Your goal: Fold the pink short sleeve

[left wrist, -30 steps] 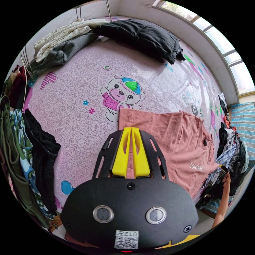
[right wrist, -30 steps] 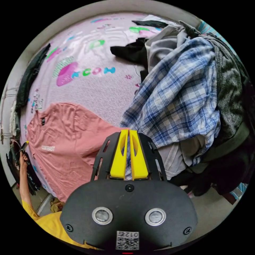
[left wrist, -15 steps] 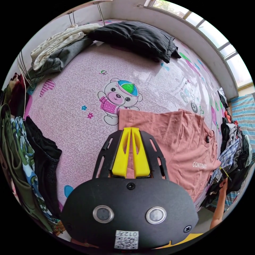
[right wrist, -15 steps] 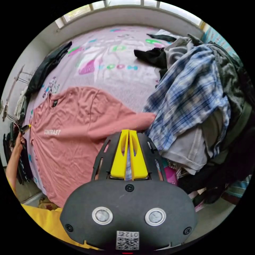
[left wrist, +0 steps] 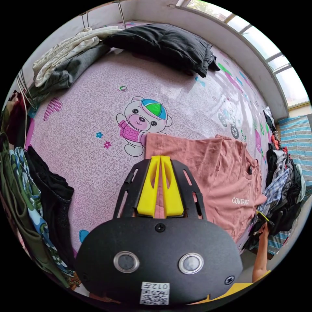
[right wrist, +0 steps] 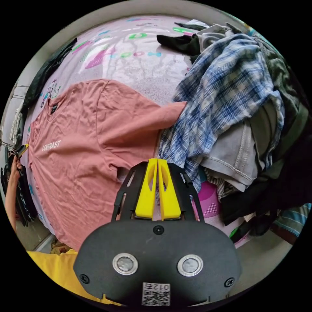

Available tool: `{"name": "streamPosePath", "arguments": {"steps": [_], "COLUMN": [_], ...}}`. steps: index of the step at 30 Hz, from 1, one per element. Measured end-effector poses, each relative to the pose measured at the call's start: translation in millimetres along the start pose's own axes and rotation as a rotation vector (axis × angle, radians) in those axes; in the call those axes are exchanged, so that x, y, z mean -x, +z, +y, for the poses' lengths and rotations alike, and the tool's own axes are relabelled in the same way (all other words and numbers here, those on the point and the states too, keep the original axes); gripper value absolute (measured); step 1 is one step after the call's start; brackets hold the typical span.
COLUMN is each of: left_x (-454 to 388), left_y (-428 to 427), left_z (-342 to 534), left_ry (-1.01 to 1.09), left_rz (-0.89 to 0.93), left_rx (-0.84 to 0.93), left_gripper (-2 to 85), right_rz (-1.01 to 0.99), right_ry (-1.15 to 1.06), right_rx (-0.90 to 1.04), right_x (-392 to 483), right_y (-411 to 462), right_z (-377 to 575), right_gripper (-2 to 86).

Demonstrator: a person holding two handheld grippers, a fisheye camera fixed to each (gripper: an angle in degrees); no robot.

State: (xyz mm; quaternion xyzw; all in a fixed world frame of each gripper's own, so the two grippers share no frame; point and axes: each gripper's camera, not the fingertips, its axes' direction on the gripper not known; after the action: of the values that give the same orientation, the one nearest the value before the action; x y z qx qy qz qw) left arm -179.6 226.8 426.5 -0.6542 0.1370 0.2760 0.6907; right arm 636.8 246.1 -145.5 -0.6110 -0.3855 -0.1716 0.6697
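Ahead of left tool (left wrist: 160, 157), pink short sleeve (left wrist: 221, 175) runs lengthwise rightward across bed (left wrist: 97, 107); jaws pinched on its cloth. Right tool (right wrist: 157, 160) closed, empty, beside shirt's side seam.

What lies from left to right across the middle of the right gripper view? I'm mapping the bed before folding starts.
Person's arm → pink short sleeve shirt → blue plaid shirt → grey garment → dark clothes at the right edge.

bear-print bedsheet (left wrist: 97, 107), black pillow (left wrist: 165, 42), plaid shirt (right wrist: 224, 97)
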Motion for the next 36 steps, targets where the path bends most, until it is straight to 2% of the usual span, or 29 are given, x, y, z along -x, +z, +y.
{"name": "streamPosePath", "arguments": {"steps": [4,5,8,11,14,17,21,25,31,36], "left_x": [20.6,31.4,52.2,51.8,45.4,50.0,75.0,85.2,88.2,98.8], "left_y": [-15.4,-20.1,-24.3,-4.1,23.5,44.0,48.8,39.0,47.9,82.2], "left_z": [12.1,16.1,33.2,55.4,80.3,99.3,119.8,154.1,287.5,408.8], "left_ry": [0.02,0.017,0.007,0.081,0.161,0.157,0.025,0.049,0.2,0.241], "left_rz": [0.056,0.125,0.23,0.254,0.209,0.037,0.02,0.112,0.169,0.123], "left_rx": [-0.077,-0.094,-0.108,0.004,0.116,0.15,0.1,0.055,0.175,0.303], "left_gripper": [0.3,0.4,0.4,0.4,0.3,0.1,0.0,0.1,0.2,0.2], "right_rz": [-0.028,-0.066,-0.093,-0.049,-0.068,-0.075,-0.164,-0.273,-0.329,-0.223], "right_ry": [0.017,-0.014,-0.074,-0.079,-0.052,-0.014,0.014,-0.027,-0.282,-0.448], "right_rx": [-0.164,-0.175,-0.105,-0.05,-0.054,-0.043,-0.115,-0.145,-0.05,0.039], "right_x": [5.8,11.9,28.3,34.5,32.2,31.8,30.4,42.0,114.9,163.1], "right_y": [-17.5,-13.9,16.0,48.0,60.7,67.9,59.8,56.4,84.1,127.3], "right_z": [14.6,17.3,18.0,16.6,14.5,12.7,28.5,75.6,168.2,203.2], "right_gripper": [-0.1,-0.1,-0.1,-0.1,-0.1,-0.1,-0.1,-0.1,-0.1,0.0]}}
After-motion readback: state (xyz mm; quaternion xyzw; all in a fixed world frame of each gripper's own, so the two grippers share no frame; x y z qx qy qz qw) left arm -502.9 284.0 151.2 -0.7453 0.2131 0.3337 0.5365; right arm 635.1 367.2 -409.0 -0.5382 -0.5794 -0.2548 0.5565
